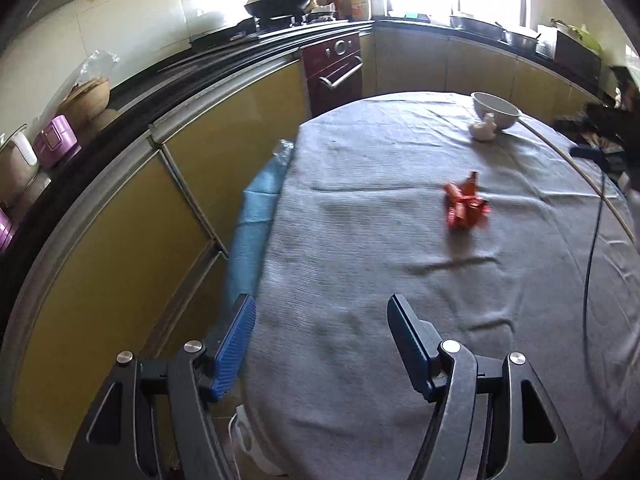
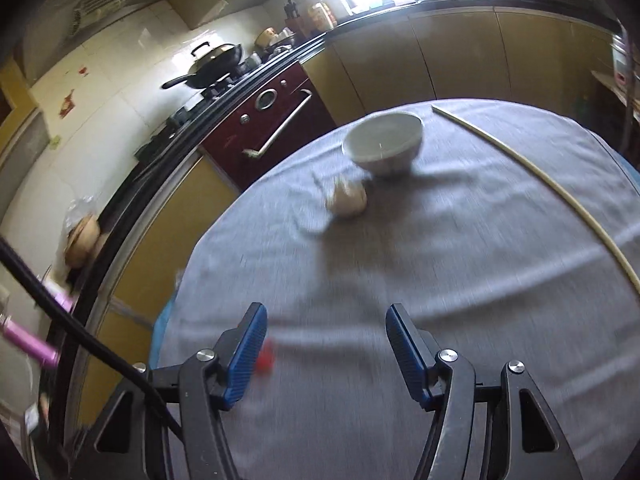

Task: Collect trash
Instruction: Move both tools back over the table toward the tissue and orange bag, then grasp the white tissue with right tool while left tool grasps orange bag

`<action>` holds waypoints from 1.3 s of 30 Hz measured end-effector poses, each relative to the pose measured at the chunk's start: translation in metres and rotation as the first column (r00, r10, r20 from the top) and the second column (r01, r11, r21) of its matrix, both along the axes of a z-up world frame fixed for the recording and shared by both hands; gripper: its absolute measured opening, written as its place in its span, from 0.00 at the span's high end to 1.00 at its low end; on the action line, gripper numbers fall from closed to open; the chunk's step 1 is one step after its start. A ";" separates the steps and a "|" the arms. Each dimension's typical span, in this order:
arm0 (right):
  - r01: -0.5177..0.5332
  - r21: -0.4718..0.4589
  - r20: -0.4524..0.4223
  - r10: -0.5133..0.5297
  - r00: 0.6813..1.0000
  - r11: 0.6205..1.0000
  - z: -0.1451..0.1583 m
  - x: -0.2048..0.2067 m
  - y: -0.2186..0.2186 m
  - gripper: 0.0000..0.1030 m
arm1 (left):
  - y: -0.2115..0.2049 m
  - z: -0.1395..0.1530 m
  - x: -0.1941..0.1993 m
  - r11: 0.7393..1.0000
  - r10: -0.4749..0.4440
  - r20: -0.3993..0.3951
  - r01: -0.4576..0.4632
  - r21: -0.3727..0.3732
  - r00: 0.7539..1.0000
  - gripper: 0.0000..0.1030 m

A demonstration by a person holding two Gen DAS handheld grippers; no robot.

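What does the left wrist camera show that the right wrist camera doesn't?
Only the left wrist view shows the whole crumpled red wrapper lying on the grey tablecloth, plus the purple containers on the counter.

Only the right wrist view shows the bowl's inside, which looks empty, and the full thin stick.

Both show the bowl, the pale crumpled lump beside it, the wok on the stove, and an open, empty hand-held gripper in front.
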State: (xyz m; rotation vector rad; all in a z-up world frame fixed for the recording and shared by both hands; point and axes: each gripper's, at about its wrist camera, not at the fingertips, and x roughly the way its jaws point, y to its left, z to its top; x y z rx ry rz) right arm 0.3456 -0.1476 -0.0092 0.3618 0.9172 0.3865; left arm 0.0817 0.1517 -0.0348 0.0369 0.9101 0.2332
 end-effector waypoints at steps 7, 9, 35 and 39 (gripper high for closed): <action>0.043 -0.024 0.001 -0.043 0.999 0.999 -0.019 0.083 0.037 0.36 | 0.021 0.003 0.017 1.000 0.019 0.006 -0.019 0.008 1.000 0.33; 0.052 -0.037 -0.003 -0.052 0.999 0.998 -0.026 0.098 0.044 0.36 | 0.024 0.002 0.021 1.000 0.020 0.008 -0.021 0.005 1.000 0.33; -0.012 -0.133 -0.044 0.007 0.999 0.991 -0.057 0.124 0.067 0.70 | -0.009 -0.010 0.060 0.984 -0.102 0.001 0.101 -0.144 0.995 0.33; -0.047 -0.095 -0.047 0.043 0.998 0.994 -0.049 0.072 0.047 0.70 | -0.027 -0.020 0.089 0.952 -0.174 -0.005 0.167 -0.257 0.985 0.33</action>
